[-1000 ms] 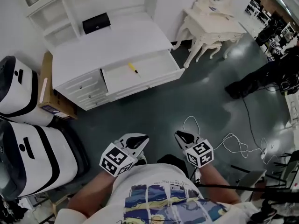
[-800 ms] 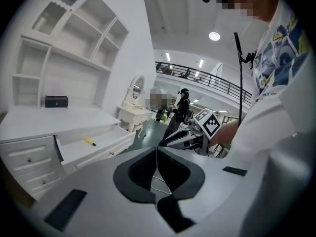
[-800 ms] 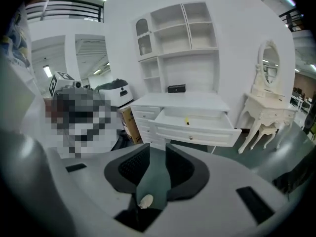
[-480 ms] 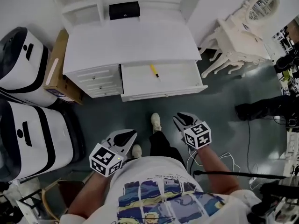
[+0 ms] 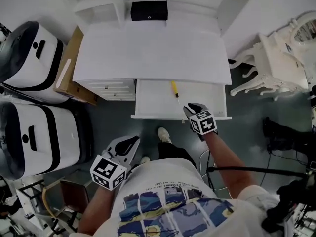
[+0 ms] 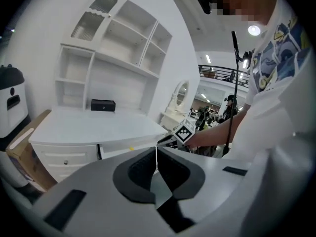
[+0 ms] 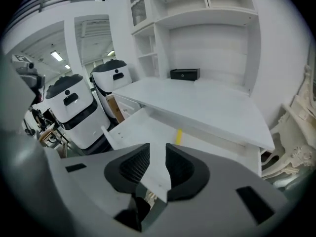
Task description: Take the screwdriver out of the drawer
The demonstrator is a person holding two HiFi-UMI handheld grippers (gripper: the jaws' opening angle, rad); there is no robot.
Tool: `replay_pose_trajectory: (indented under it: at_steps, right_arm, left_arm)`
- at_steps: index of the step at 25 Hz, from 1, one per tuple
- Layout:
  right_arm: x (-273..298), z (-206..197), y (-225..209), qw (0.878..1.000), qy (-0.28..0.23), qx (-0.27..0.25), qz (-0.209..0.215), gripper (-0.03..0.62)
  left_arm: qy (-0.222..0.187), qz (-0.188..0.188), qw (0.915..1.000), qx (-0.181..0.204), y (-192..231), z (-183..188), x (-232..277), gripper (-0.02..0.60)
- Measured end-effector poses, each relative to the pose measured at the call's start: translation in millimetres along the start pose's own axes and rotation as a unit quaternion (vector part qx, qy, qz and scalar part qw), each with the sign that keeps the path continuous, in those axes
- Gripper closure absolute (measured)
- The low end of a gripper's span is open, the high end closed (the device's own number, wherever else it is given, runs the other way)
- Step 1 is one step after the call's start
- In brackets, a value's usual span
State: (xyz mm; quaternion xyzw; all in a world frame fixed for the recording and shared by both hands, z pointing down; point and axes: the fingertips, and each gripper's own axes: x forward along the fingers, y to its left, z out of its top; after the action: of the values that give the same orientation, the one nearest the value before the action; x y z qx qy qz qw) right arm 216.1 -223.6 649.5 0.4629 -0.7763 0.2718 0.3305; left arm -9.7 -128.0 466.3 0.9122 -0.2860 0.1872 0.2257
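Observation:
A yellow-handled screwdriver lies in the open white drawer under the desk top. It also shows as a yellow bar in the right gripper view and as a small speck in the left gripper view. My right gripper hovers over the drawer's front edge, just short of the screwdriver. Its jaws have just been opening and stand open with nothing between them. My left gripper hangs back over the floor near my body, jaws shut and empty.
A black box sits at the back of the white desk top. Two white-and-black machines and a cardboard box stand to the left. An ornate white table is at the right, and cables cross the floor there.
I have stepped up to the desk. My right gripper went forward from beside my body to the drawer's front edge. The left gripper stayed low near my body.

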Motion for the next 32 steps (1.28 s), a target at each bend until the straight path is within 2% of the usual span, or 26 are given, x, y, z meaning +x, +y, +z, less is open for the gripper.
replay_pose_trajectory:
  at_steps: [5,12,18,25,32]
  right_arm:
    - [65.8,-5.2,-35.2,0.998,0.052,-0.011,0.019,0.462]
    - [134.9,-12.4,-45.6,0.993,0.107,-0.031,0.048,0.444]
    - [172.6,-6.6,-58.6,0.990,0.137,-0.040,0.022,0.423]
    - [203.2,-25.0,-67.3,0.984,0.171,-0.043,0.010,0.419]
    - [219.1,-35.0,-65.0,0.983,0.180,-0.040,0.017,0.459]
  left_arm:
    - [0.006,0.047,0.9988,-0.011,11.1,25.3,18.0,0.566]
    - [0.009,0.107,0.9930,-0.048,25.9,34.8,26.1,0.566]
    - [0.010,0.154,0.9850,-0.077,39.2,34.6,22.4,0.566]
    - [0.014,0.188,0.9778,-0.092,50.4,33.8,15.6,0.566]
    - [0.013,0.203,0.9736,-0.104,59.2,29.5,8.0,0.566]
